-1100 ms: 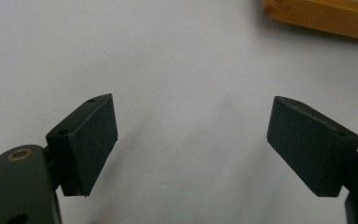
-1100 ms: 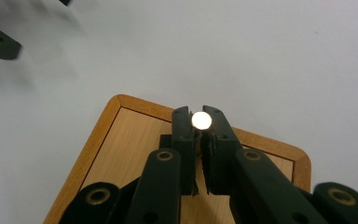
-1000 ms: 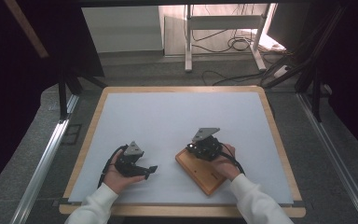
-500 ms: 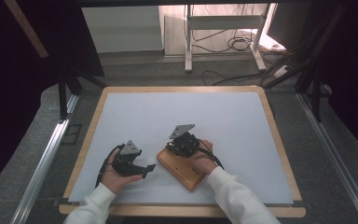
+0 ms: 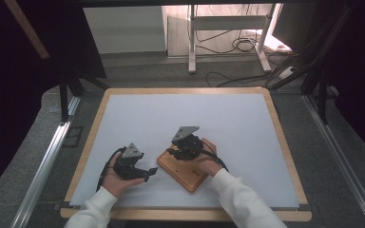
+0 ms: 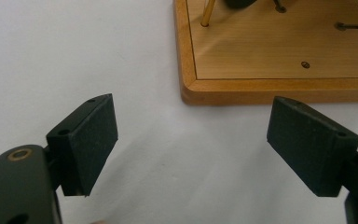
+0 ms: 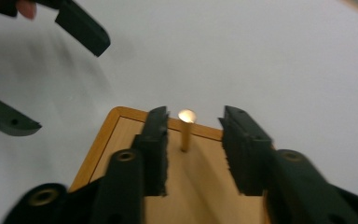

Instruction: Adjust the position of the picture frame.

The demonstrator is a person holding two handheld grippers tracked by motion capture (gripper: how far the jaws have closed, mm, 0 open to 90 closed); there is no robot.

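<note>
The fingers (image 7: 154,140) of the right gripper (image 7: 193,149) stand apart on either side of a thin brass-coloured peg (image 7: 185,130) that rises upright from a wooden board (image 7: 121,135); the jaws have just been opening, and the peg stands free between them, closer to the left-hand pad but not pressed by either one. In the high view the right gripper (image 5: 186,148) sits over the far part of the wooden board (image 5: 183,171), which lies on the white table surface (image 5: 180,114) at an angle to its edges. The left gripper (image 6: 191,154) is spread wide with nothing between its pads; the near corner of the board (image 6: 261,88) lies just ahead of the fingertips, slightly toward the right-hand pad (image 6: 307,140), not touching either. In the high view the left gripper (image 5: 145,172) rests just beside the board's left corner. Judged risks: if the right gripper withdraws sideways rather than straight back along the peg's axis, the nearer pad may catch the peg and tilt it or pull it from its hole. The board is unrestrained, so any such contact may slide or rotate it on the smooth surface. If the left gripper advances without realignment, one pad may strike the board's corner and push it away rather than straddle its edge.
</note>
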